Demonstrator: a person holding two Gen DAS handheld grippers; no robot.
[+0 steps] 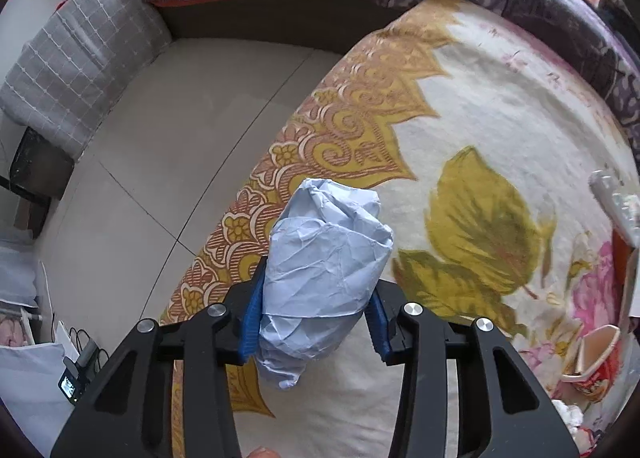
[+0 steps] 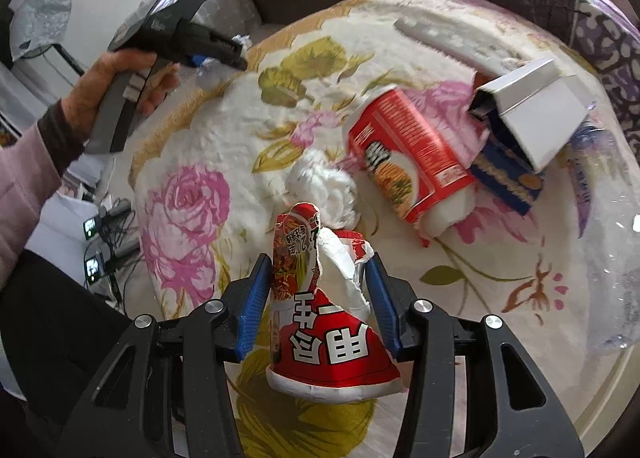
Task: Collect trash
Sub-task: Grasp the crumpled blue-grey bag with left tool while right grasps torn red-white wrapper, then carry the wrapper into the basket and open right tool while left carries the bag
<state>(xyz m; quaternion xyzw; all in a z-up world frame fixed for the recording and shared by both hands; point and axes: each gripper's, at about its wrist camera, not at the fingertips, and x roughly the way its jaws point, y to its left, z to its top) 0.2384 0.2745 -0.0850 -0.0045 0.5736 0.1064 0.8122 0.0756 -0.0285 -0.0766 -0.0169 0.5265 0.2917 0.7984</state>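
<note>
Floral blanket [image 1: 500, 130] spans ahead of the fingers; pale tiled floor [image 1: 160, 162] left; grey checked cushion [image 1: 76, 58] beyond.

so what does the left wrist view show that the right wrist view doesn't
Only the left wrist view shows the left gripper close up, shut on a crumpled blue paper wad, plus the tiled floor and a grey cushion.

Only the right wrist view shows the right gripper around a torn red cup, a white tissue ball and a white box.

Both show the floral blanket and the remote.
</note>
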